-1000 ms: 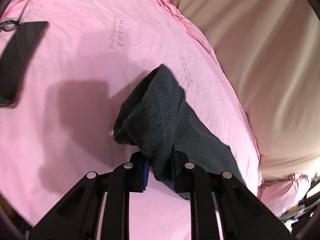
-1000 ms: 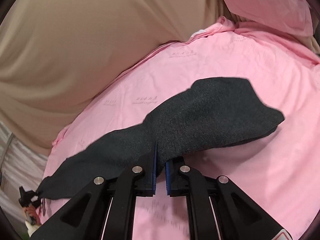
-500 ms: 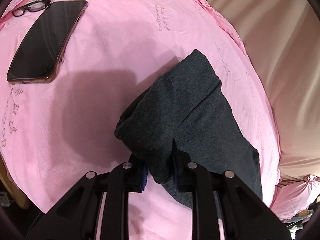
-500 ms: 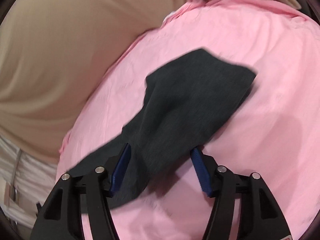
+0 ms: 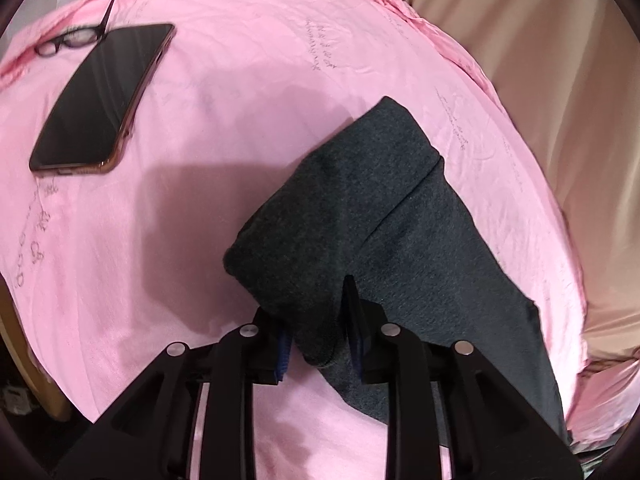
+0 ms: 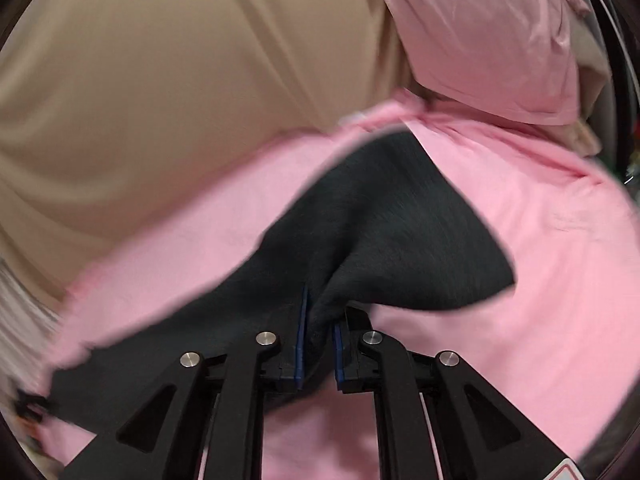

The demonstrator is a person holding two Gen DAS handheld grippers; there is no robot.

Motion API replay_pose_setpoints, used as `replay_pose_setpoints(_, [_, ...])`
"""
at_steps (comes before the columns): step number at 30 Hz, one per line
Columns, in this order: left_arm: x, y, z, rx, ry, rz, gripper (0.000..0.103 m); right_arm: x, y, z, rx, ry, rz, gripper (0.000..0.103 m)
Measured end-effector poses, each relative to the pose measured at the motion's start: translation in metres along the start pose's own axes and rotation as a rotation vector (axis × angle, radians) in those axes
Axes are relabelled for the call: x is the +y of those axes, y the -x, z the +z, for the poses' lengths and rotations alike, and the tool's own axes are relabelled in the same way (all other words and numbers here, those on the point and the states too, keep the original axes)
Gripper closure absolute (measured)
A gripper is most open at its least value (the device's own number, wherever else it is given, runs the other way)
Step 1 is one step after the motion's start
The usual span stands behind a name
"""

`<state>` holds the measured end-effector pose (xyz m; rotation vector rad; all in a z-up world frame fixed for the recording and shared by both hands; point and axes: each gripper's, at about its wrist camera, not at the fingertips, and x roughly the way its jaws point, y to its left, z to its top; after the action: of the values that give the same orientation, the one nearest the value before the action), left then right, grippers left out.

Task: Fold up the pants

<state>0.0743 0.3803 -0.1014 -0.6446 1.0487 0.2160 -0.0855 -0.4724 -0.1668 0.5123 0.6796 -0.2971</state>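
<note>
Dark grey pants [image 5: 360,200] lie folded over on a pink sheet [image 5: 240,80]. My left gripper [image 5: 308,300] has a thick fold of the pants between its pads; the jaws are opening slightly, but the cloth still fills the gap. In the right wrist view, the pants [image 6: 400,220] stretch from the lower left up toward the middle. My right gripper [image 6: 326,308] is closing on a bunched ridge of that cloth, which its blue pads pinch. This view is blurred by motion.
A black phone [image 5: 104,96] and dark-framed glasses [image 5: 68,42] lie on the sheet at the far left. A beige cover [image 5: 540,60] borders the sheet on the right. A pink pillow [image 6: 480,40] sits at the upper right. A wooden edge [image 5: 24,360] shows at the lower left.
The right gripper let go, opened wide over the pants, then closed on a new ridge of cloth. The left view tilted, bringing the phone and glasses into view, and its jaws stand slightly wider.
</note>
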Motion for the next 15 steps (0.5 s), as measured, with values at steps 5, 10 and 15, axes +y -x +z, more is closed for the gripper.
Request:
replay_pose_setpoints(5, [0.008,0.001,0.003,0.012,0.026,-0.038,0.079,-0.043,0.005,-0.019,-0.005,-0.203,0.041,0.061])
replay_pose_setpoints(10, [0.01,0.001,0.002,0.001,0.031,-0.04,0.078,-0.064,0.008,-0.016,-0.029,-0.255,0.087,0.046])
replay_pose_setpoints(15, [0.007,0.001,0.0,-0.01,0.032,-0.017,0.077,-0.039,-0.002,0.007,-0.017,-0.18,0.178,0.098])
